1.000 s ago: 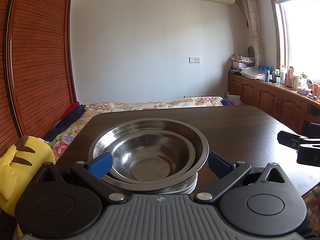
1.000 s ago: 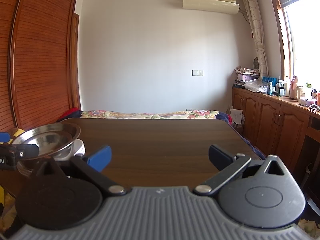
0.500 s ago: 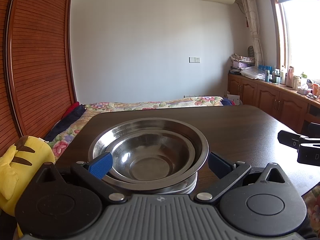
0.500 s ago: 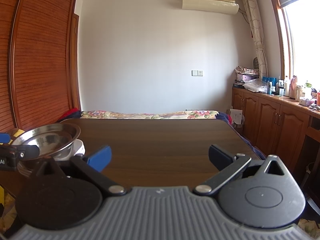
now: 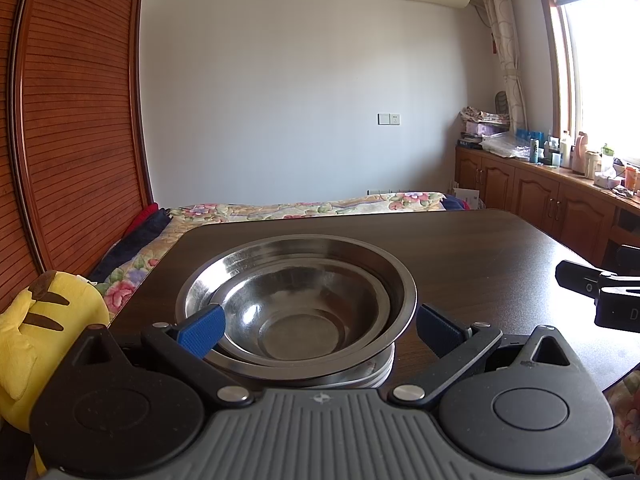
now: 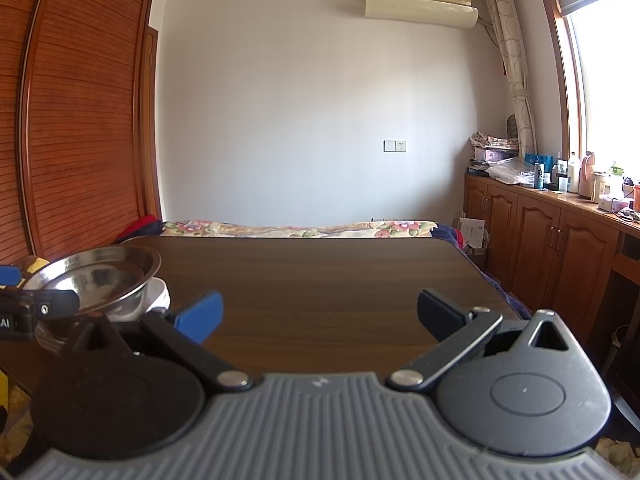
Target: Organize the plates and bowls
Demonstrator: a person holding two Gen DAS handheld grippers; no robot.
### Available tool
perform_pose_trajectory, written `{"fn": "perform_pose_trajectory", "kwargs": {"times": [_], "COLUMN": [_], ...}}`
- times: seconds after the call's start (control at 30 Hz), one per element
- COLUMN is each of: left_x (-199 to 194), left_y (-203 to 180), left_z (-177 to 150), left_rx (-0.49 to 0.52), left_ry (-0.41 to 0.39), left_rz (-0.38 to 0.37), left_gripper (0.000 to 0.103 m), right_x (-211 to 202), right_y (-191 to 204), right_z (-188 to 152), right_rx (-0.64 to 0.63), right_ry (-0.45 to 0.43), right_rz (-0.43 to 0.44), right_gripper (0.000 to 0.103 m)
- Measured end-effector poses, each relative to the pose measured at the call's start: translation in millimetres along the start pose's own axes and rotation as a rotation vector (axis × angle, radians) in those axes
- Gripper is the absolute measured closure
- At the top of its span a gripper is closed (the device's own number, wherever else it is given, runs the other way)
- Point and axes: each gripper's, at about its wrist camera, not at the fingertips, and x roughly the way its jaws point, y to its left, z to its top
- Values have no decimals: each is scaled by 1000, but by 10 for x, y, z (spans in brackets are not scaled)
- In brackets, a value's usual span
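Left gripper sits spread wide around the nested steel bowls stacked on white plates at the table corner, right gripper open and empty, so probably just back off straight without nudging the rim.

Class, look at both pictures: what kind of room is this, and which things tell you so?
Probably a bedroom at home: a bed with a floral cover lies behind the table, beside a slatted wooden wardrobe.
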Motion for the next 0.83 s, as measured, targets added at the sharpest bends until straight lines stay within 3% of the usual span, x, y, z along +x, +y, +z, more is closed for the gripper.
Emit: {"fn": "perform_pose_trajectory", "kwargs": {"times": [0.83], "left_x": [7], "left_y": [-10], "left_z": [-24], "left_rx": [0], "left_ry": [3], "left_rz": [0], "left_gripper": [0], "right_x": [-3], "right_y": [-9], "right_z": [1], "right_rx": [0], "right_ry": [1], "right_rz": [0], "right_gripper": [0]}}
